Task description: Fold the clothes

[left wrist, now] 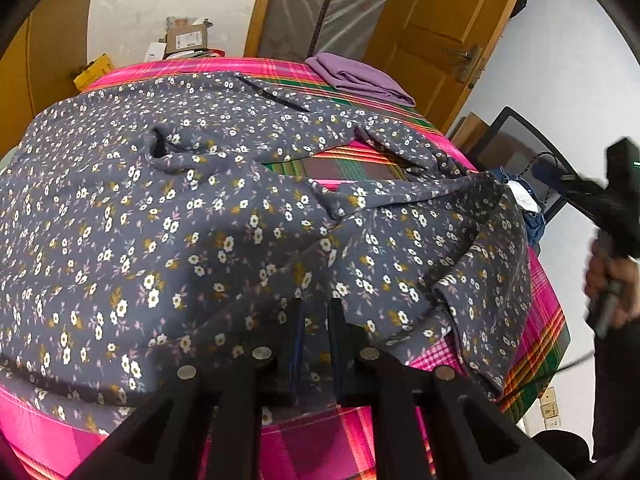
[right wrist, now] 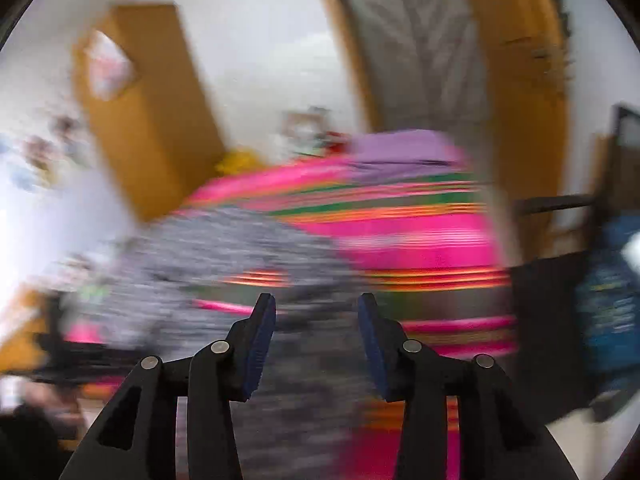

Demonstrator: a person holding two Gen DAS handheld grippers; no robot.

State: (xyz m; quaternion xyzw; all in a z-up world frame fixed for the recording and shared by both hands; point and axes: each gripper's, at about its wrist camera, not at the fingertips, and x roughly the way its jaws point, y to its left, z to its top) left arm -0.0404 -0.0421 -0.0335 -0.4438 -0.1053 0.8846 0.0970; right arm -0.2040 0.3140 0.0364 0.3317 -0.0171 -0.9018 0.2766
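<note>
— How many garments do you count?

— Two: one grey floral garment (left wrist: pixel 208 216) spread rumpled across the bed, and one folded purple cloth (left wrist: pixel 360 78) at the far edge.

— And the grippers?

— Two. The left gripper (left wrist: pixel 316 320) is clamped on the floral fabric's near edge. The right gripper (right wrist: pixel 316 340) has its jaws apart, with nothing between them.

— The surface?

— A pink plaid bedspread (left wrist: pixel 320 444). Beyond it, white walls, a wooden door (left wrist: pixel 452 28), one cardboard box (left wrist: pixel 187 38).

The right wrist view is motion-blurred, smearing the floral garment (right wrist: pixel 224 256) and purple cloth (right wrist: pixel 400 148).
</note>
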